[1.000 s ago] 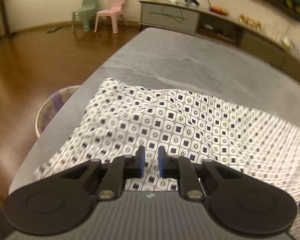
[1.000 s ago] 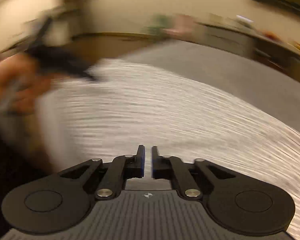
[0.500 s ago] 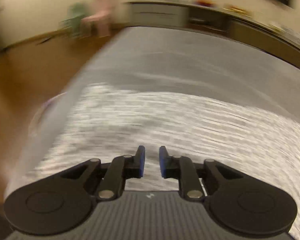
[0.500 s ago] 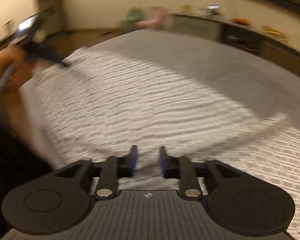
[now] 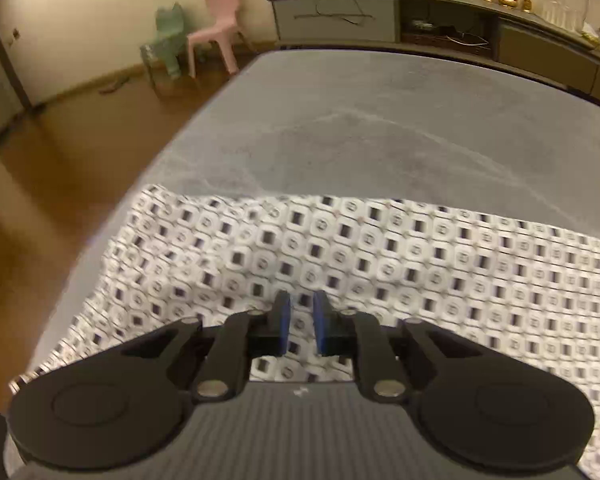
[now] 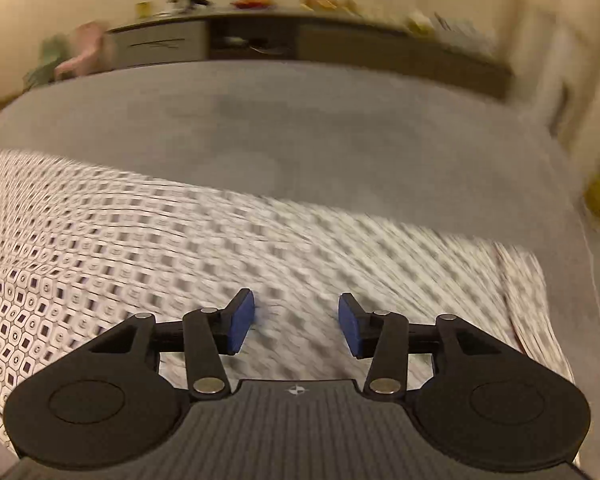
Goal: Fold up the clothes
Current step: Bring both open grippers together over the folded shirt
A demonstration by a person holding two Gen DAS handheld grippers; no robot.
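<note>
Garment (image 5: 360, 256), white cloth printed with small dark squares, lies spread across the lower half of both frames on a grey bed (image 5: 380, 128); in the right wrist view (image 6: 180, 240) its right border at the lower right of the frame shows stacked edges, which suggests one layer already lies over another there, though motion blur hides the detail. Left gripper (image 5: 300, 326), bottom centre of its frame, holds its blue pads (image 5: 283, 322) close together with a narrow gap; whether cloth is pinched between them cannot be told. Right gripper (image 6: 296, 322) has its fingers wide apart above the cloth, holding nothing. The step in hand appears to be the release after a fold, or the search for a new hold. The next move probably calls for the right gripper to find a free edge or corner and close on it. Cabinet (image 5: 420, 24) and pink chair (image 5: 216, 28) occupy the upper part of the left frame, above a wooden floor (image 5: 60, 180).
</note>
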